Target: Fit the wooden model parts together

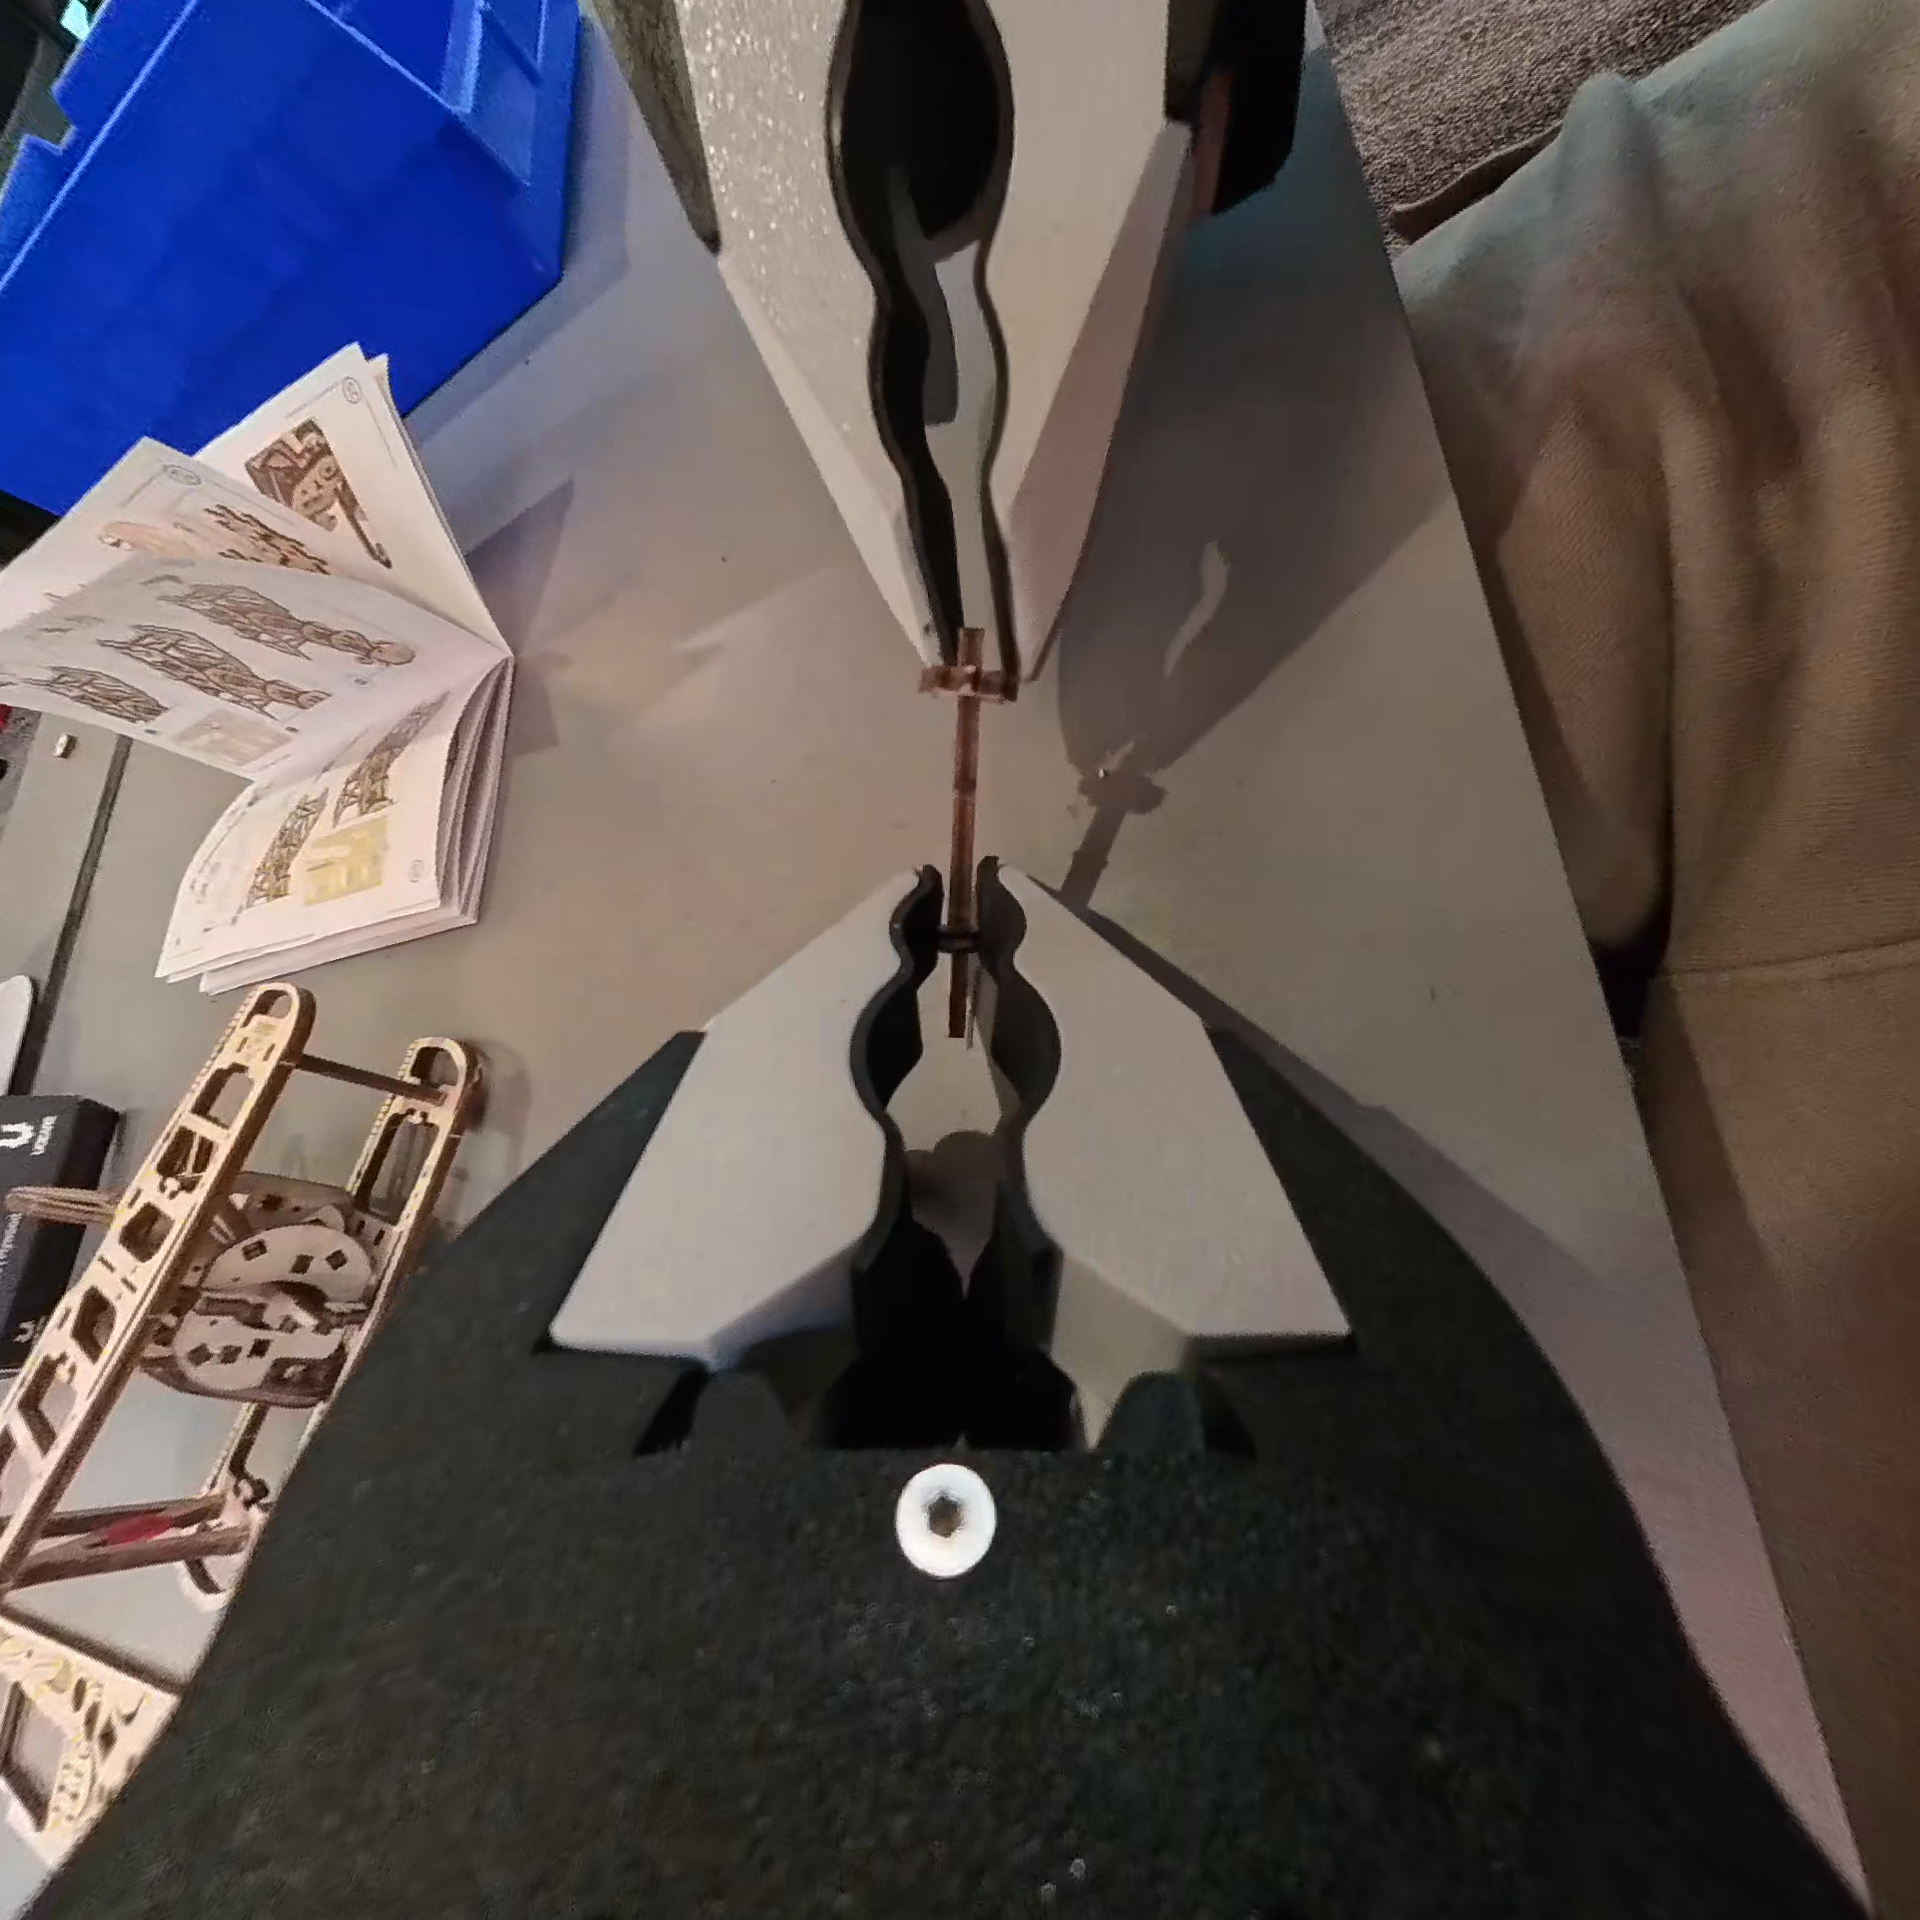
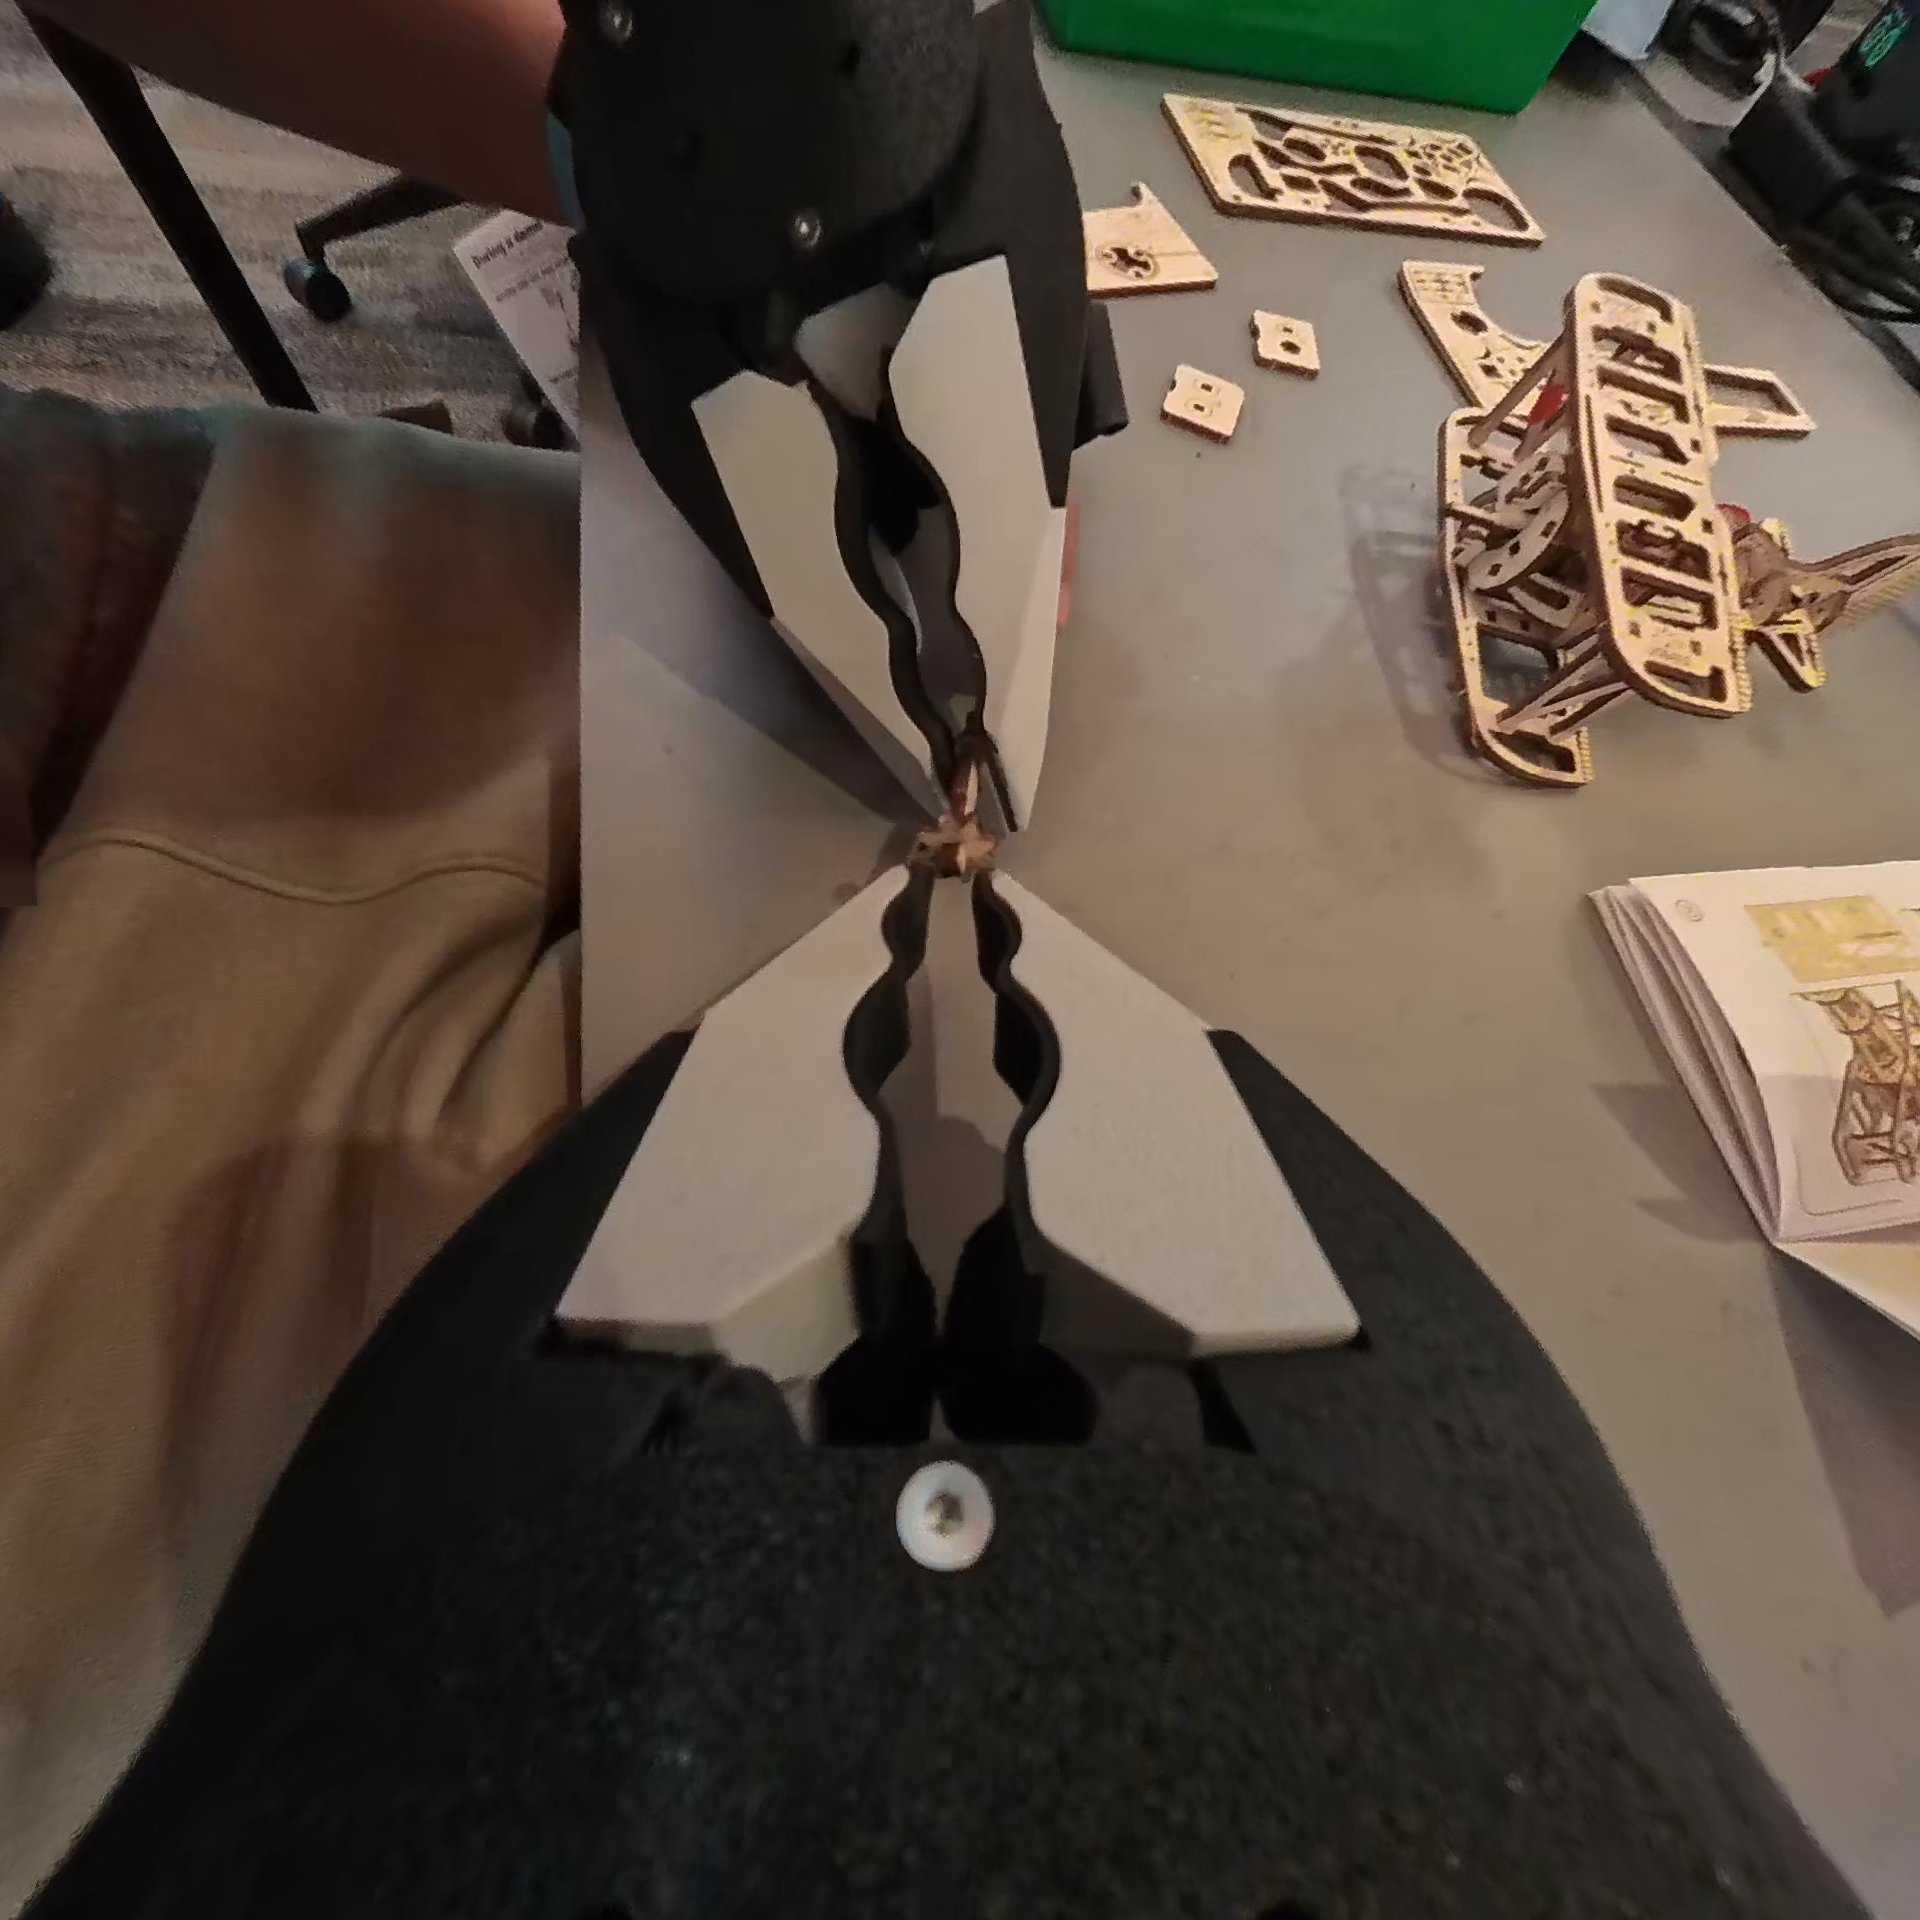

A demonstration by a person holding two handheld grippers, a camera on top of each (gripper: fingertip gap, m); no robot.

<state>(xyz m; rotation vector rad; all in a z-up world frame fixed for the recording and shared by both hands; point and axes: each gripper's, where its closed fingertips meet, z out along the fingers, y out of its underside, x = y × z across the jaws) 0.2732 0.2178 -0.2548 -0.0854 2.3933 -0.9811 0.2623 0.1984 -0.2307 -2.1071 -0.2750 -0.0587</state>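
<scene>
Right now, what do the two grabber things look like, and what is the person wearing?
Each hand-held gripper, left and right, has a rough black body with one pale screw, and two light grey wedge-shaped fingers lined with wavy black pads. No cables show. The person wears a tan sweatshirt.

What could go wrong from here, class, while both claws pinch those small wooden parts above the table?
1. The thin wooden rod is gripped by the left claw only near one end; a sideways push might snap it.
2. The small star-shaped piece at the right claw tips is barely held, and could slip and drop to the grey table.
</scene>
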